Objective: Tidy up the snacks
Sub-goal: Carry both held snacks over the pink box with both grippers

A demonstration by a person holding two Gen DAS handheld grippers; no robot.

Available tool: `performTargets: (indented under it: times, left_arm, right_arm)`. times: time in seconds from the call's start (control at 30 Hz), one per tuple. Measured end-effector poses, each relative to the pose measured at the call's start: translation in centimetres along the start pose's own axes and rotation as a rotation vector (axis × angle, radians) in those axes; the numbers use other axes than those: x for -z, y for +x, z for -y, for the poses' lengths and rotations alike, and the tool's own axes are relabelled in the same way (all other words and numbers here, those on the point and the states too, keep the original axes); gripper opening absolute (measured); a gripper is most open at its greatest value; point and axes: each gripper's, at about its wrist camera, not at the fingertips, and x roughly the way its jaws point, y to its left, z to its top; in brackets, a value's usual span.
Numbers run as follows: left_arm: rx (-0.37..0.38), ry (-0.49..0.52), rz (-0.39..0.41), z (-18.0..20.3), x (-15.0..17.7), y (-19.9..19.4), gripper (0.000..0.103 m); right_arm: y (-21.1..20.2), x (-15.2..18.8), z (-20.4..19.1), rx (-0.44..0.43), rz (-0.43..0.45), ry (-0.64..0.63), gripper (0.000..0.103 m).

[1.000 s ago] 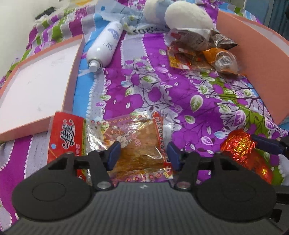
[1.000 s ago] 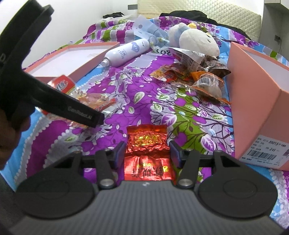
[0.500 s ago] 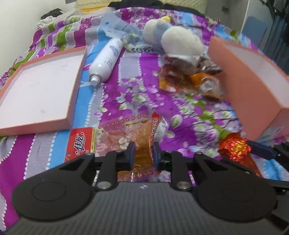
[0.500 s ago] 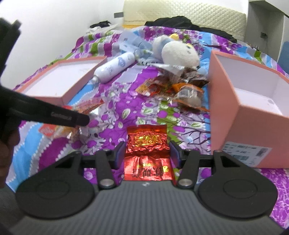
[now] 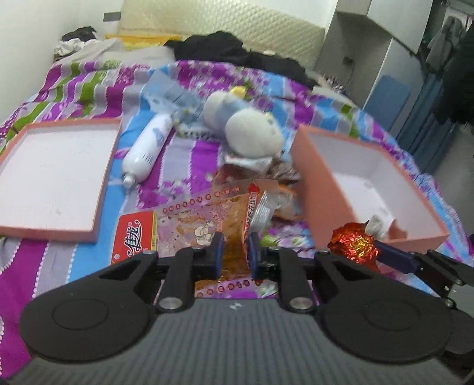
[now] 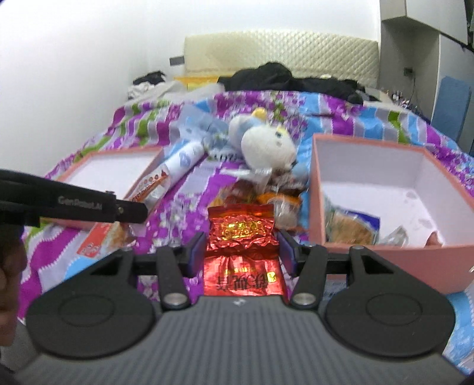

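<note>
A white plush toy (image 5: 251, 134) lies on the purple floral bedspread (image 5: 189, 154) near the middle of the bed. Just left of the toy lies a white spray bottle (image 5: 147, 149) on its side. Behind the toy, dark clothing (image 5: 237, 51) is heaped against the cream quilted headboard (image 5: 207, 23).

Left hand-held gripper (image 5: 234, 250): black frame, blue fingertip pads, silver screws, ribbed grey body. Right hand-held gripper (image 6: 241, 253): same build. White lettering on left one's arm.
</note>
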Motion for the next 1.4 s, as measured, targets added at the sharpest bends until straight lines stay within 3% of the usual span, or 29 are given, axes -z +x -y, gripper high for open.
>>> performTargets:
  times: [0.53, 0.87, 1.1, 1.4]
  left_arm:
    - [0.178, 0.051, 0.132, 6.6, -8.5, -3.7, 0.020]
    - [0.297, 0.113, 0.175, 12.9, -16.3, -1.9, 0.020]
    - [0.336, 0.193, 0.078, 19.2, -19.8, 4.0, 0.020]
    - [0.327, 0.231, -0.176, 25.3, -19.4, 15.6, 0.020]
  right_arm:
    - [-5.3, -7.5, 3.5, 0.123, 0.205, -0.001, 0.055]
    - [-5.3, -11.8, 10.0, 0.240, 0.272, 0.050, 0.055]
    - [-2.3, -12.7, 16.9, 0.300, 0.174, 0.143, 0.055]
    - [3.2, -10.3, 24.4, 0.329, -0.042, 0.227, 0.055]
